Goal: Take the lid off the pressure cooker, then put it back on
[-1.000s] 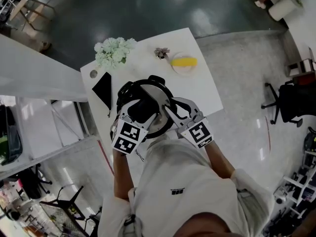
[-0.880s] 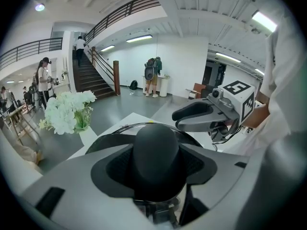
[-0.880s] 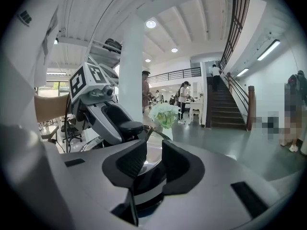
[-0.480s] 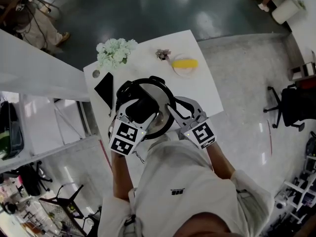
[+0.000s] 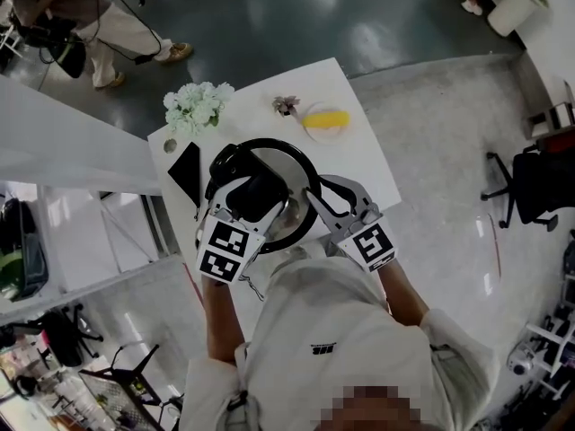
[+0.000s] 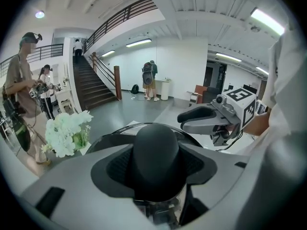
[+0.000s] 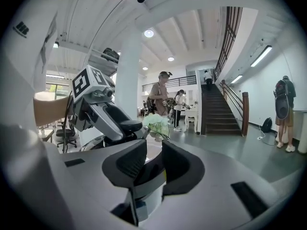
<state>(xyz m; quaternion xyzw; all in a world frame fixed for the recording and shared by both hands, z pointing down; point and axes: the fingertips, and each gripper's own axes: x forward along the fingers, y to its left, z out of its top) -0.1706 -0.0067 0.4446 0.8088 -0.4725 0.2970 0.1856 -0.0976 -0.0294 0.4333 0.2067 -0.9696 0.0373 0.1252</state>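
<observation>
Bystander (image 5: pixel 99 25) has come into view at 11 o'clock | left gripper (image 5: pixel 254 196) jaws clamp knob (image 6: pixel 156 152) of lid (image 5: pixel 289 215) at worktop (image 5: pixel 359 164) centre | right gripper (image 5: pixel 314 201) jaws pinch lid's edge at 3 o'clock | plate (image 5: pixel 325 134) at 1 o'clock holds yellow item (image 5: pixel 328 118)

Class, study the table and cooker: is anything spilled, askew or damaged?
Nothing stands out. The pressure cooker stands on the white table, with the left gripper closed on the knob of the lid and the right gripper on its rim. The flowers stand upright; nothing is spilled.
</observation>
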